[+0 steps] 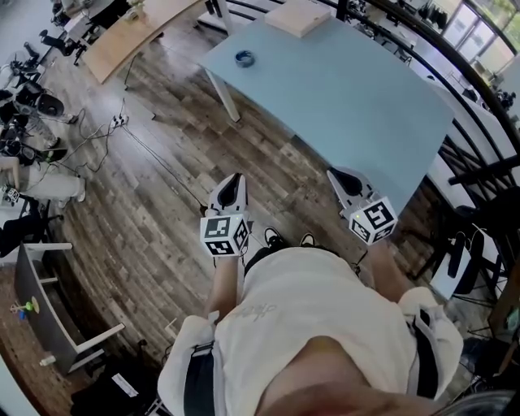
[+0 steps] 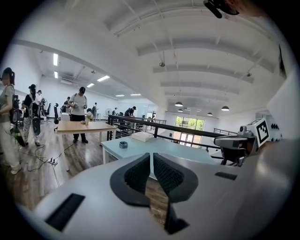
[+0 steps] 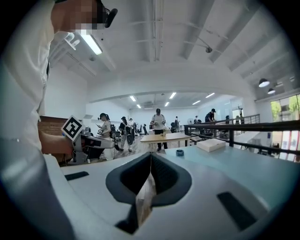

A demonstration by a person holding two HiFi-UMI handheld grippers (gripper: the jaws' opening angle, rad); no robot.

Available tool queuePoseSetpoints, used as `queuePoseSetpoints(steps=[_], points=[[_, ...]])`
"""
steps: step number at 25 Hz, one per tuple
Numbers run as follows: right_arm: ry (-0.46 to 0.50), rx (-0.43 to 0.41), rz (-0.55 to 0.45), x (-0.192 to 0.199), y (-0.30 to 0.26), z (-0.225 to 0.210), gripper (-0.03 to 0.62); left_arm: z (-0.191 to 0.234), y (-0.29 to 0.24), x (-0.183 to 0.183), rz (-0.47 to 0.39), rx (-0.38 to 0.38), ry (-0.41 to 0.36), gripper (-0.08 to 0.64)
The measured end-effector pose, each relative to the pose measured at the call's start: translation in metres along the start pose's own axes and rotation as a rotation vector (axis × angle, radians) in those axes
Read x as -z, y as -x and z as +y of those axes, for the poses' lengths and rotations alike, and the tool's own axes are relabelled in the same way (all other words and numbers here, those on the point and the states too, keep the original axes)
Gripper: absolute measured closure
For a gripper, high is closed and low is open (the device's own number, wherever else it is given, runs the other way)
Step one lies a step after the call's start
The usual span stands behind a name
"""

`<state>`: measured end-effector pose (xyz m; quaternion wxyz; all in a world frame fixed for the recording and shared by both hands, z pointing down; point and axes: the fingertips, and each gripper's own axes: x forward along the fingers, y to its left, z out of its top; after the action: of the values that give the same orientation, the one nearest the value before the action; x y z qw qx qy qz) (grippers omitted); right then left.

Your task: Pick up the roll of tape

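The roll of tape (image 1: 245, 58) is a small dark blue ring lying near the far left corner of the light blue table (image 1: 349, 97). It shows small and far off in the left gripper view (image 2: 123, 145) and the right gripper view (image 3: 180, 152). I stand back from the table's near end. My left gripper (image 1: 236, 180) (image 2: 151, 159) hangs over the wooden floor, shut and empty. My right gripper (image 1: 337, 175) (image 3: 151, 159) is at the table's near edge, also shut with nothing in it. Both point towards the table, far short of the tape.
A white flat box (image 1: 298, 16) lies at the table's far end. A wooden table (image 1: 130, 32) stands beyond at the left, with several people (image 2: 79, 112) around it. Cables and a power strip (image 1: 120, 122) lie on the floor at left. A black railing (image 1: 479, 106) runs along the right.
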<state>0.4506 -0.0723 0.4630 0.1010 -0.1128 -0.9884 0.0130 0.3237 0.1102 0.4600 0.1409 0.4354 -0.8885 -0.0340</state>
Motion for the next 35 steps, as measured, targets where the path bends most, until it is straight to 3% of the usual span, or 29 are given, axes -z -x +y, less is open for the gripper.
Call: queuePoseSetpoints(steps=[7, 11, 21, 27, 35], points=[[-0.013, 0.007, -0.008, -0.005, -0.020, 0.001, 0.478, 0.020, -0.003, 0.002, 0.011, 0.009, 0.003, 0.522], [0.004, 0.011, 0.000, -0.008, -0.037, 0.008, 0.453, 0.040, -0.004, -0.001, 0.000, 0.008, 0.010, 0.522], [0.010, 0.034, 0.027, -0.012, -0.088, 0.028, 0.451, 0.103, -0.013, 0.014, 0.017, 0.011, 0.073, 0.522], [0.016, -0.006, 0.075, -0.009, -0.117, 0.036, 0.451, 0.134, -0.016, 0.026, 0.036, -0.029, 0.116, 0.522], [-0.014, -0.023, 0.075, -0.001, -0.166, 0.004, 0.451, 0.155, -0.048, 0.019, 0.057, -0.040, 0.108, 0.522]])
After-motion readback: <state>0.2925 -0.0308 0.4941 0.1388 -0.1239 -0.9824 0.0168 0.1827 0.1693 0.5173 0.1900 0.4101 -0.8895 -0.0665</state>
